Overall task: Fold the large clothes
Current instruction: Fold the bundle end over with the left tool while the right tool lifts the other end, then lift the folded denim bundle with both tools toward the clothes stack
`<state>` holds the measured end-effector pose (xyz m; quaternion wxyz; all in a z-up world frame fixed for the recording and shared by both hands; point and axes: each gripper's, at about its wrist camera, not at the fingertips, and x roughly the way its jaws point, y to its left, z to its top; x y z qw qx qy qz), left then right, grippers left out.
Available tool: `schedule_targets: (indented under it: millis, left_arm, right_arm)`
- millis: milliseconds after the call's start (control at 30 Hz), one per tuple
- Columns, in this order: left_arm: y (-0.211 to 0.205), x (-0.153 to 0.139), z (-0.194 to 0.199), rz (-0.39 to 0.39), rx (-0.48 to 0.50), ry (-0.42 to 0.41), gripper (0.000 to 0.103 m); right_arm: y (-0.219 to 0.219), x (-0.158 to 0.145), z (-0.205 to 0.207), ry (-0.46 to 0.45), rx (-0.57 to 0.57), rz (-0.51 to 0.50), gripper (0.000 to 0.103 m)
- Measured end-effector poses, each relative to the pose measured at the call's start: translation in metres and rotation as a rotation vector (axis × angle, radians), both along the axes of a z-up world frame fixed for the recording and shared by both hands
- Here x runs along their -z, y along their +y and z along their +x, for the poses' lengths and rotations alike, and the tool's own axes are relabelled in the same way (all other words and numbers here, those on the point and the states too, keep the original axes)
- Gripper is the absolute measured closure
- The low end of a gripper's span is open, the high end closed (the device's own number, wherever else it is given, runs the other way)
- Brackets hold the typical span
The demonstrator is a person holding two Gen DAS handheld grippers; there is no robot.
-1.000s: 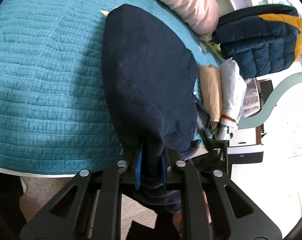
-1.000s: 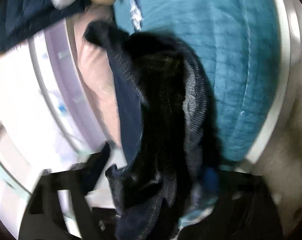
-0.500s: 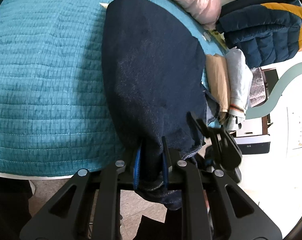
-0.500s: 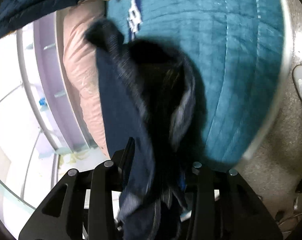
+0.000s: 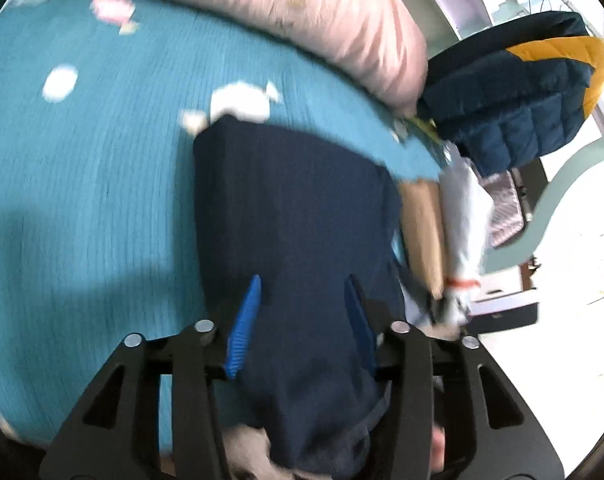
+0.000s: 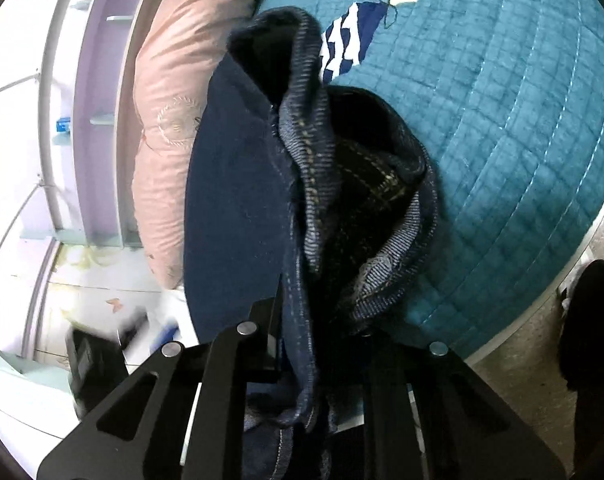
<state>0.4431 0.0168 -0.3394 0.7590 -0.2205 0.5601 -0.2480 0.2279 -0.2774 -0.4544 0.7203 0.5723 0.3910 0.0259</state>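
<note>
Dark blue jeans (image 5: 294,208) lie in a folded strip on the teal quilted bed (image 5: 82,184) in the left wrist view. My left gripper (image 5: 302,312) is open, its blue-padded fingers (image 5: 244,320) spread on either side of the denim. In the right wrist view my right gripper (image 6: 321,320) is shut on the jeans (image 6: 238,184), near the waistband (image 6: 365,184), which bunches above the jaws. The fingertips are hidden by the cloth.
A pink pillow (image 5: 302,12) lies along the far edge of the bed. A navy and yellow puffer jacket (image 5: 517,80) and folded tan and white clothes (image 5: 453,224) sit at the right. The bed edge and floor (image 6: 541,344) show at the right.
My left gripper has opened from its grip on the denim and moved forward over the bed. The right gripper has turned and still holds the jeans.
</note>
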Motion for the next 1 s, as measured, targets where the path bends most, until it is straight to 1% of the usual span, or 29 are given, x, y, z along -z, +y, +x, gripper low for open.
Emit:
schedule_targets:
  millis: [67,167,200,233,300,333,367,400,433,467,500,667,700,733,767,800,833,867,1000]
  left_arm:
    - [-0.008,0.01,0.029,0.023,0.016,0.012,0.038]
    - [-0.02,0.026,0.061,0.094,0.033,0.02,0.038]
    - [-0.023,0.03,0.068,0.106,0.043,0.014,0.03]
    - [-0.027,0.031,0.071,0.121,0.055,-0.003,0.026]
    - [-0.028,0.035,0.078,0.184,0.063,-0.028,0.023]
    - [-0.027,0.042,0.083,0.194,0.059,-0.011,0.023]
    - [-0.024,0.05,0.087,0.198,0.044,0.03,0.022]
    - [-0.018,0.057,0.089,0.16,0.026,0.072,0.021]
    - [-0.017,0.061,0.091,0.129,0.005,0.088,0.02]
    - [-0.013,0.066,0.092,0.11,-0.012,0.11,0.017]
    - [-0.013,0.074,0.093,0.085,-0.018,0.142,0.016]
    - [-0.017,0.086,0.095,0.06,-0.04,0.164,0.015]
    - [-0.019,0.086,0.095,0.063,-0.041,0.158,0.019]
    - [-0.022,0.083,0.093,0.087,-0.032,0.129,0.023]
    - [-0.026,0.078,0.09,0.116,-0.021,0.097,0.031]
    - [-0.028,0.073,0.085,0.125,-0.016,0.065,0.038]
    - [-0.028,0.069,0.08,0.129,-0.019,0.043,0.041]
    - [-0.027,0.065,0.077,0.13,-0.026,0.025,0.046]
    - [-0.026,0.044,0.063,0.116,-0.039,-0.045,0.056]
  right_arm:
    - [0.002,-0.002,0.005,0.006,-0.007,-0.009,0.09]
    - [0.006,-0.007,0.016,0.008,-0.022,-0.043,0.089]
    - [0.01,-0.008,0.015,0.006,-0.029,-0.048,0.089]
    - [0.012,-0.011,0.015,0.007,-0.035,-0.062,0.089]
    - [0.015,-0.015,0.016,0.008,-0.044,-0.077,0.089]
    - [0.015,-0.015,0.016,0.01,-0.042,-0.074,0.089]
    - [0.015,-0.014,0.016,0.009,-0.042,-0.068,0.089]
    - [0.015,-0.014,0.017,0.007,-0.045,-0.069,0.089]
    - [0.019,-0.009,0.015,0.008,-0.047,-0.068,0.089]
    - [0.019,-0.008,0.014,0.006,-0.046,-0.063,0.089]
    - [0.015,-0.008,0.01,0.004,-0.048,-0.065,0.089]
    - [0.01,-0.007,0.005,0.009,-0.052,-0.069,0.089]
    - [0.01,-0.009,0.006,0.009,-0.057,-0.082,0.089]
    - [0.013,-0.013,0.007,0.009,-0.064,-0.1,0.089]
    - [0.016,-0.017,0.01,0.01,-0.071,-0.115,0.089]
    - [0.017,-0.022,0.011,0.012,-0.081,-0.138,0.089]
    - [0.02,-0.028,0.013,0.01,-0.095,-0.172,0.089]
    - [0.023,-0.034,0.015,0.006,-0.109,-0.202,0.089]
    - [0.032,-0.057,0.019,-0.012,-0.148,-0.302,0.09]
